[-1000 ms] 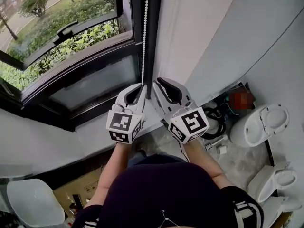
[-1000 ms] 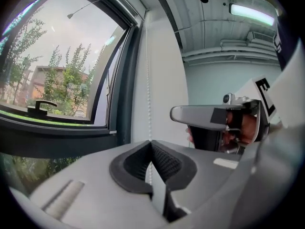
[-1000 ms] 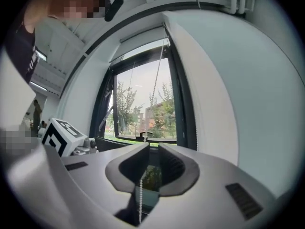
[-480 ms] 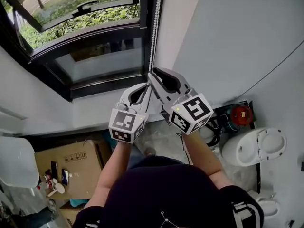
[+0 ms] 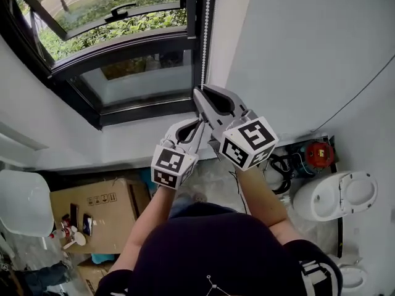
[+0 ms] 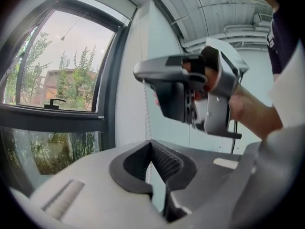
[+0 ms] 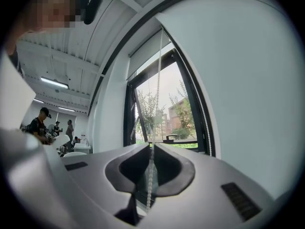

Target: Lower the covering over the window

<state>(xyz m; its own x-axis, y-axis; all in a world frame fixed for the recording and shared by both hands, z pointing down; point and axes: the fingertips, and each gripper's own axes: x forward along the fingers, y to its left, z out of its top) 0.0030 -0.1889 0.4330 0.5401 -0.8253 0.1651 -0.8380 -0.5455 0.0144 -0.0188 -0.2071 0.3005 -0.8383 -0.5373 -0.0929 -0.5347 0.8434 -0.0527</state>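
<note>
My left tongs [image 5: 198,124] clamp the bead chain [image 5: 207,29] beside the window frame [image 5: 192,42]. My right tongs [image 5: 197,94], just above, sit slightly apart around it. The blind [image 7: 145,56] is high up.

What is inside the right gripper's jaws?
A white bead chain runs up through the right gripper, between its nearly closed jaws. Whether they actually pinch it cannot be made out, and the chain's lower stretch is hidden by the gripper body.
</note>
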